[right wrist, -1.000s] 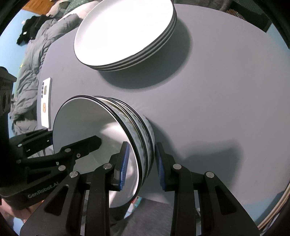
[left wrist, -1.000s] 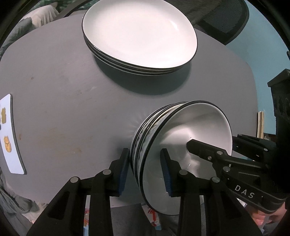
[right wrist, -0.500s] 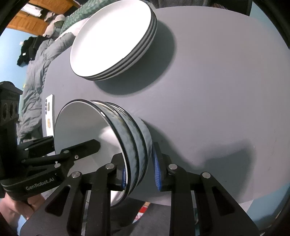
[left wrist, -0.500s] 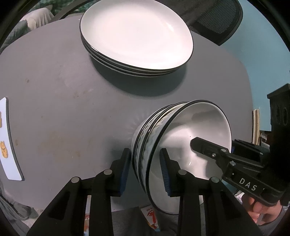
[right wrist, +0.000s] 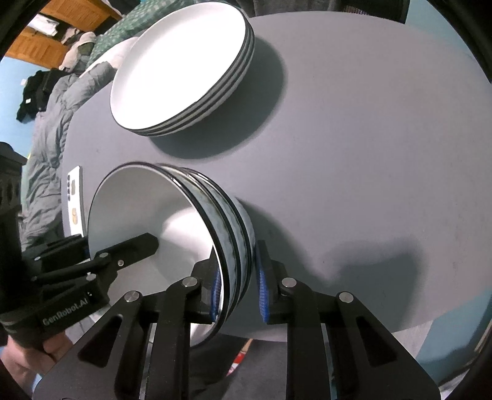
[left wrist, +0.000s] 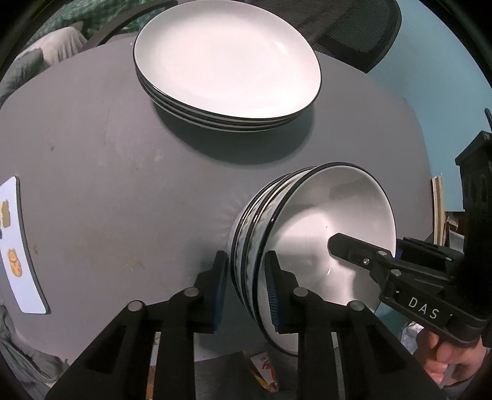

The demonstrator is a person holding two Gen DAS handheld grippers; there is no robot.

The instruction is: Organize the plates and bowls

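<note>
A stack of white bowls with black rims (left wrist: 310, 234) is held between my two grippers above the near edge of the grey table (left wrist: 107, 190). My left gripper (left wrist: 246, 286) is shut on the left rim of the bowl stack. My right gripper (right wrist: 238, 286) is shut on the right rim of the bowl stack (right wrist: 172, 234). The right gripper shows in the left wrist view (left wrist: 363, 252), one finger inside the top bowl. A stack of white plates (left wrist: 224, 58) sits at the far side of the table; it also shows in the right wrist view (right wrist: 181, 64).
A white phone (left wrist: 18, 246) lies at the table's left edge, also in the right wrist view (right wrist: 74, 200). A black mesh chair (left wrist: 363, 27) stands behind the table. Grey bedding (right wrist: 46, 138) lies to the left. Bare table surface lies to the right (right wrist: 369, 154).
Both grippers have closed tighter on the bowl stack and lifted it a little, toward me. The plates and phone have not moved.
</note>
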